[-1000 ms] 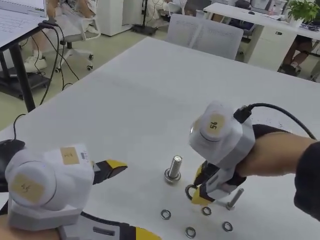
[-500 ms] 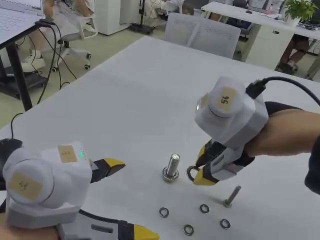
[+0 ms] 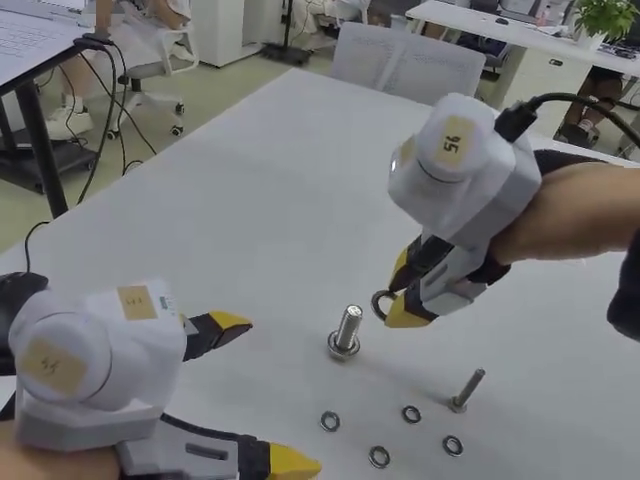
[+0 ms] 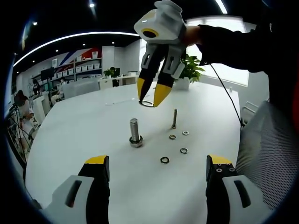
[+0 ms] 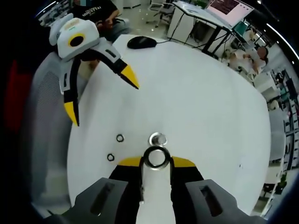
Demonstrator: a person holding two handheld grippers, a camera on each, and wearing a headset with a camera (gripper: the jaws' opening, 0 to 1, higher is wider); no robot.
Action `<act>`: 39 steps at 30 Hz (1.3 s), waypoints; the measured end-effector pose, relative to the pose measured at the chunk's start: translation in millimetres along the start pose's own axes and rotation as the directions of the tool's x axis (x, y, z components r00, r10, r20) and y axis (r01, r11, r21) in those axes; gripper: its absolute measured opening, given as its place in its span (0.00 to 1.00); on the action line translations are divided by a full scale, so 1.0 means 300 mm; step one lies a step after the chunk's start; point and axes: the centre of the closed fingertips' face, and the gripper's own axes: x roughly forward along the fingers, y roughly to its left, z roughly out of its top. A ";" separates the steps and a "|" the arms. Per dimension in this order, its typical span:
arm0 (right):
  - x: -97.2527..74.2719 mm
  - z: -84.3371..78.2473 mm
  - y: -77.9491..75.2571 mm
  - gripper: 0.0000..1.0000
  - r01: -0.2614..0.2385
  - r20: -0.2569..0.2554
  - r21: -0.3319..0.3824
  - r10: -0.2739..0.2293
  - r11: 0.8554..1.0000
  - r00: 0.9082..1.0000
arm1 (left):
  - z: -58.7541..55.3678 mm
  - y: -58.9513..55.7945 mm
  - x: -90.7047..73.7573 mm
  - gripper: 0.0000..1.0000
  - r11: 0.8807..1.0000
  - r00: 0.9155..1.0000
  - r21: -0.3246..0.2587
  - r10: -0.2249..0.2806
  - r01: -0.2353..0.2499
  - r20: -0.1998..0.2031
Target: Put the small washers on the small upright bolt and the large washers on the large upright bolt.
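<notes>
My right gripper (image 3: 393, 307) is shut on a large washer (image 3: 381, 302) and holds it in the air just right of the top of the large upright bolt (image 3: 346, 329). In the right gripper view the washer (image 5: 156, 157) sits between my jaws, with the bolt's top (image 5: 157, 139) just beyond it. Another large washer (image 3: 343, 349) lies around that bolt's base. The small upright bolt (image 3: 467, 389) stands to the right. Several small washers (image 3: 411, 414) lie flat in front of both bolts. My left gripper (image 3: 258, 392) hovers open at the near left, holding nothing.
The white table (image 3: 250, 200) stretches away bare behind the bolts. A black mouse (image 5: 141, 42) lies near the table's left edge. A grey chair (image 3: 405, 68) stands at the far end, with desks and seated people beyond.
My right gripper has risen from the table beside the small bolt, carrying the large washer up and left to the top of the large bolt. The left gripper has stayed put.
</notes>
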 end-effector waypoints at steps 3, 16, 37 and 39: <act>-0.001 0.008 -0.006 0.23 0.000 -0.001 -0.007 0.000 1.000 1.000 | 0.000 0.000 0.000 0.85 1.000 1.000 -0.002 0.001 -0.001 0.001; 0.019 0.050 -0.037 0.23 -0.015 -0.011 -0.044 0.015 0.999 1.000 | -0.006 -0.001 -0.002 0.85 1.000 1.000 -0.005 0.000 0.000 0.004; 0.123 0.046 -0.030 0.23 -0.102 -0.067 -0.047 0.099 0.994 0.993 | -0.020 0.005 -0.002 0.85 1.000 1.000 -0.013 -0.002 0.002 -0.005; 0.133 0.044 -0.029 0.23 -0.111 -0.071 -0.044 0.108 0.993 0.992 | -0.022 0.007 -0.001 0.84 1.000 1.000 -0.014 -0.002 0.002 -0.007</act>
